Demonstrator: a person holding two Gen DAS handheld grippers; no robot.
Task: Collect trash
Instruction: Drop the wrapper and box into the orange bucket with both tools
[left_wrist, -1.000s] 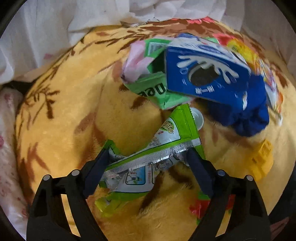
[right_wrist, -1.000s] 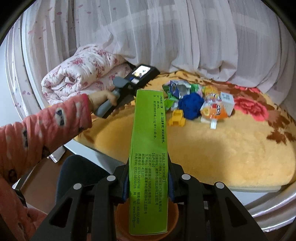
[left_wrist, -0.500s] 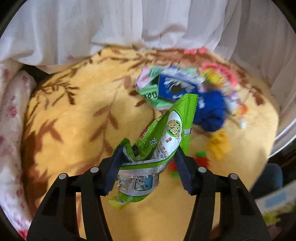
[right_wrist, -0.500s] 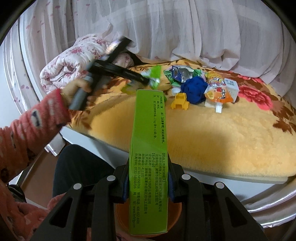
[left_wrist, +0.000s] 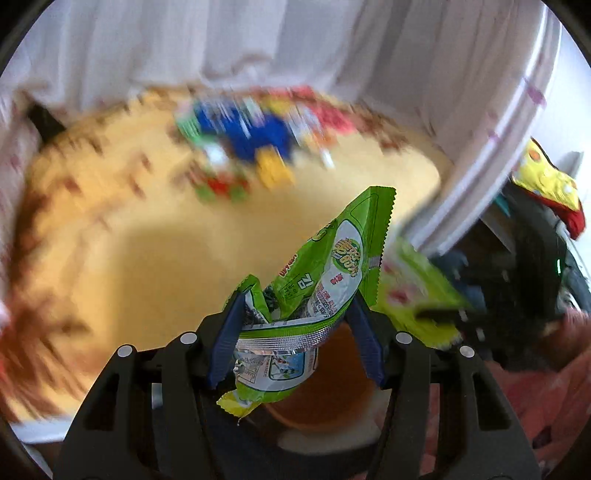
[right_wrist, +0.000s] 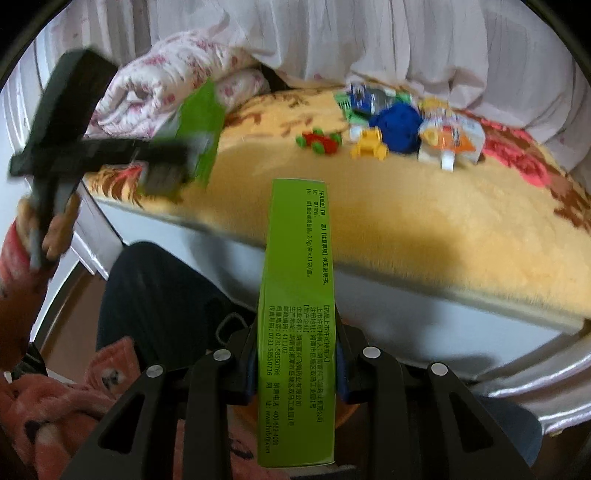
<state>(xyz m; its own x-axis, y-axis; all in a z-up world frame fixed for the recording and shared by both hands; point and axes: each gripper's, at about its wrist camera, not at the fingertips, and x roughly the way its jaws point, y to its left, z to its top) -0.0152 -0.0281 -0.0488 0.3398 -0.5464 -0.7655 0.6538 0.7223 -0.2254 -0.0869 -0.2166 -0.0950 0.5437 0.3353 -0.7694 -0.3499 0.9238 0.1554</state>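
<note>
Yellow blanket (right_wrist: 424, 206) blurred, left hand-held gripper (left_wrist: 295, 328) clamping snack wrapper (left_wrist: 325, 273), right hand-held gripper (right_wrist: 295, 369) clamping green box (right_wrist: 297, 314).

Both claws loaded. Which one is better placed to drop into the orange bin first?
Right, probably. The right claw holds the green box upright directly over the orange bin. The left claw grips the green wrapper near the bin, but its view is motion-blurred.

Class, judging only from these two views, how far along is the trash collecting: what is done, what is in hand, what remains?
Done: nothing visibly binned yet. In hand: the left gripper is shut on a green snack wrapper, over an orange bin; the right gripper is shut on a green box. Left: wrappers and a drink pouch lie on the yellow blanket, beside toys.
</note>
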